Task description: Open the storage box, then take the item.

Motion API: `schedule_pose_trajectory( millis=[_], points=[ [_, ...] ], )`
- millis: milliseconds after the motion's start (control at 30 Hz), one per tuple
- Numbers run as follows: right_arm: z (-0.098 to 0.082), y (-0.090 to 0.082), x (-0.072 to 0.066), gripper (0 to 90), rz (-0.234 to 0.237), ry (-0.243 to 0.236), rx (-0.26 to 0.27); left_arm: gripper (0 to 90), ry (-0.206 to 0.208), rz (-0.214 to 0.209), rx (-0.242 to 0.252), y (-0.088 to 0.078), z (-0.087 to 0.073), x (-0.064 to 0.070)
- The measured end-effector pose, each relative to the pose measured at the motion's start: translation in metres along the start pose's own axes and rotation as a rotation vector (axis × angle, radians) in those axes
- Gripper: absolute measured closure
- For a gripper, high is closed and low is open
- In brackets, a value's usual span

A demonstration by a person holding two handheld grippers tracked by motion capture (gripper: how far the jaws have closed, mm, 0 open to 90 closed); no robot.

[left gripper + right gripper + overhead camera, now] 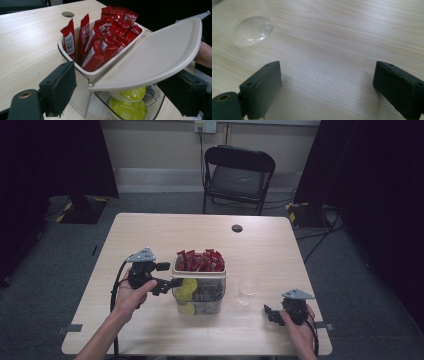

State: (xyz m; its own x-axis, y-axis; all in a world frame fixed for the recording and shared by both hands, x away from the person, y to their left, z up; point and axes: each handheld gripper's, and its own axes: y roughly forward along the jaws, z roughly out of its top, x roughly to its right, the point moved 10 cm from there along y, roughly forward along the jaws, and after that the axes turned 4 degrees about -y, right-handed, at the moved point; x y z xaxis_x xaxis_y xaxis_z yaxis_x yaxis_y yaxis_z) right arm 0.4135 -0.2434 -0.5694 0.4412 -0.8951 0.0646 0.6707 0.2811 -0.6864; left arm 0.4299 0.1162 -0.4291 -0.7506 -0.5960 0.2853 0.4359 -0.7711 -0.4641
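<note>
Tongs first: we see the left tongs [120,90] spread wide around the clear container [199,287] mid-counter, gripping nothing, the cream lid [160,55] tilted up between the jaws. Red sachets [105,40] stand upright in its top tray; green capsules [128,105] lie below. We see the right tongs [325,87] released, wide apart over bare counter [342,37], near a clear cup [244,22].

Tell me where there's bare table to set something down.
Free: the far half of the table beyond the organizer box, and the near edge between both hands. Crowded: the strip from the left hand-held gripper past the box to the clear cup.
</note>
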Motion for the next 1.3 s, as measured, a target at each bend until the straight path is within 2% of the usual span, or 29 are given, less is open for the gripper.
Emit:
schedule_pose_trajectory(
  millis=[233,433,633,800,967,1100,1300],
  points=[
    [0.000,0.000,0.000,7.8,0.000,0.001,0.000,15.6,-0.006,0.007,0.002,0.000,0.007,-0.002],
    [0.000,0.000,0.000,7.7,0.000,0.000,0.000,15.6,-0.016,-0.012,0.007,0.001,0.012,-0.003],
    [0.000,0.000,0.000,7.4,0.000,0.001,-0.001,15.5,-0.021,-0.013,0.017,0.002,0.014,-0.005],
    [0.000,0.000,0.000,7.4,0.000,0.001,-0.001,15.6,-0.038,-0.006,0.016,0.005,0.016,-0.009],
    [0.000,0.000,0.000,7.4,0.000,0.001,-0.001,15.7,-0.021,0.010,-0.006,0.007,0.015,-0.012],
    [0.000,0.000,0.000,7.4,0.000,0.001,-0.001,15.8,-0.037,0.019,0.007,0.007,0.020,-0.017],
    [0.000,0.000,0.000,7.4,0.000,0.002,-0.001,16.4,-0.038,0.019,0.012,0.007,0.021,-0.020]
  ],
)
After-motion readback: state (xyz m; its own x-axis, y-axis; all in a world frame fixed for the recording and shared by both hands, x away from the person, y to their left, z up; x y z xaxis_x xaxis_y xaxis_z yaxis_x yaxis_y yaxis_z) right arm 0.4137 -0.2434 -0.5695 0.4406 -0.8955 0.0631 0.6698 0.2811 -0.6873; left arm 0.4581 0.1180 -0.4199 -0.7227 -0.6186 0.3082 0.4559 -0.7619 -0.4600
